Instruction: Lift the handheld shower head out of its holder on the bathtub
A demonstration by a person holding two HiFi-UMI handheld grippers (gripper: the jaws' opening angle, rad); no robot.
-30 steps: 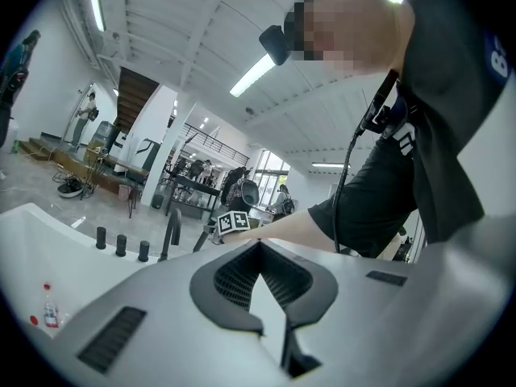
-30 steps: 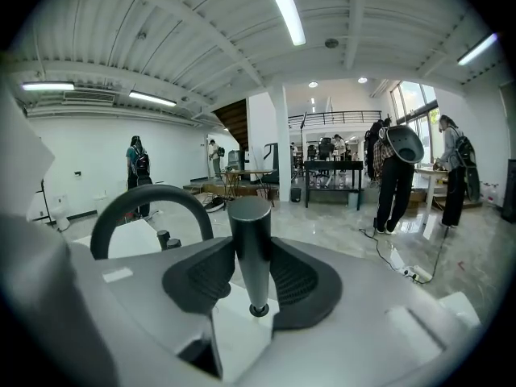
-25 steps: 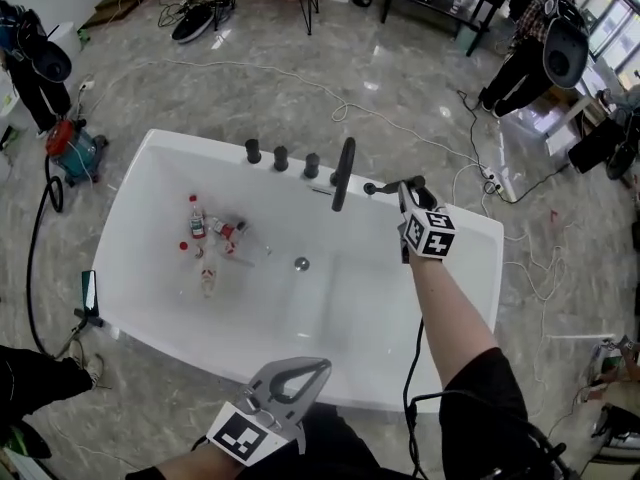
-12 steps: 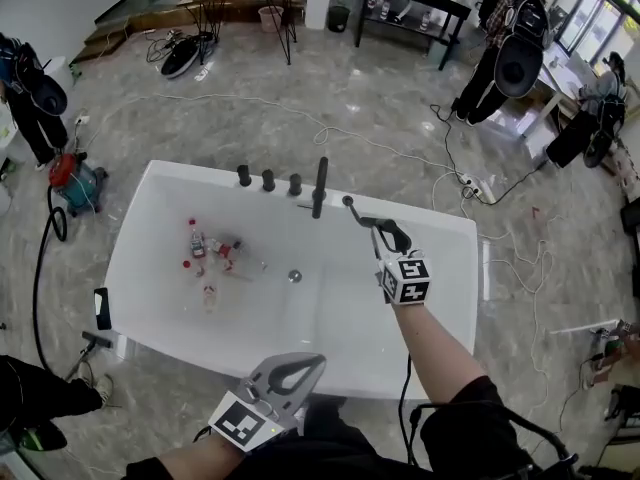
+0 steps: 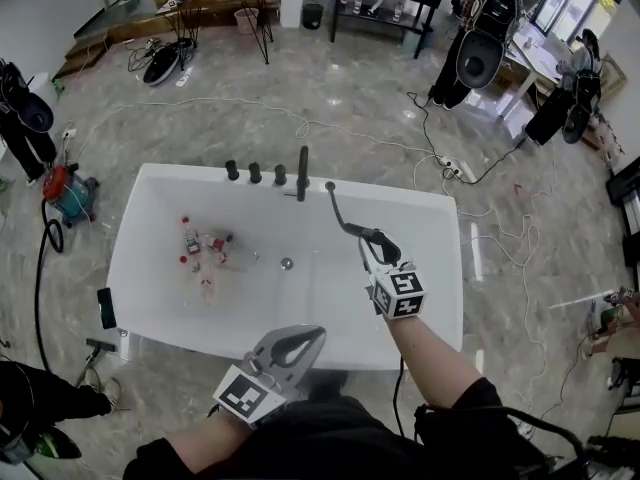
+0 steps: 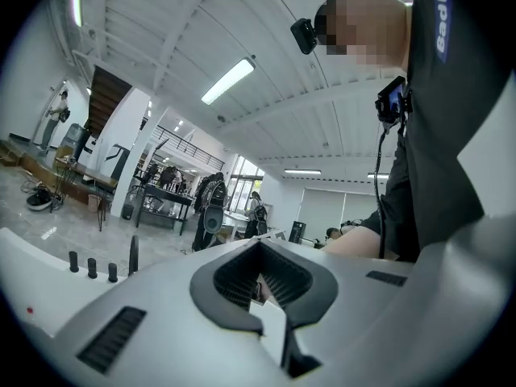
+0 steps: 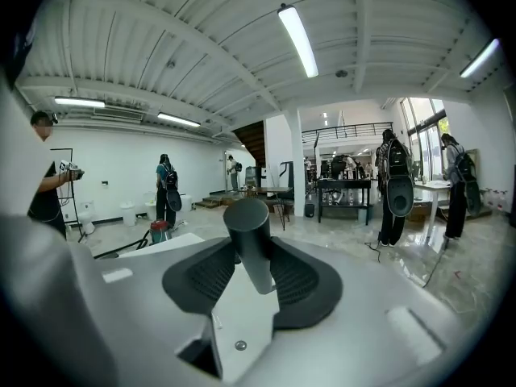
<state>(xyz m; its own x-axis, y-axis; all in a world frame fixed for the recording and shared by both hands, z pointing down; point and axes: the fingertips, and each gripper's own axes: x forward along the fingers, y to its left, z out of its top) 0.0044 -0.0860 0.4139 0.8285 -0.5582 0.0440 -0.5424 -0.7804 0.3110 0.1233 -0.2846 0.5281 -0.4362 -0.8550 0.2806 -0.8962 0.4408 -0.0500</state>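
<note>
The white bathtub [image 5: 442,268] fills the middle of the head view. My right gripper [image 5: 382,258] is shut on the dark handheld shower head [image 5: 368,234] and holds it above the tub's right half. Its black hose [image 5: 336,208] trails back to the holder [image 5: 329,185] on the far rim, next to the tall black spout [image 5: 302,173]. In the right gripper view the dark round handle [image 7: 250,244] stands clamped between the ribbed pads of the right gripper [image 7: 251,276]. My left gripper [image 5: 312,334] hovers at the near rim, shut and empty; its left gripper view shows the left gripper [image 6: 260,252] with its tips together.
Three black knobs [image 5: 255,172] stand on the far rim. Several small bottles [image 5: 205,253] lie in the tub's left part, near the drain [image 5: 287,263]. A red canister [image 5: 62,183] and cables [image 5: 440,163] lie on the marble floor. People stand at the back.
My right gripper has pulled the shower head away from the far rim toward me, drawing the hose out behind it. The left gripper has risen a little. The head view has backed off.
</note>
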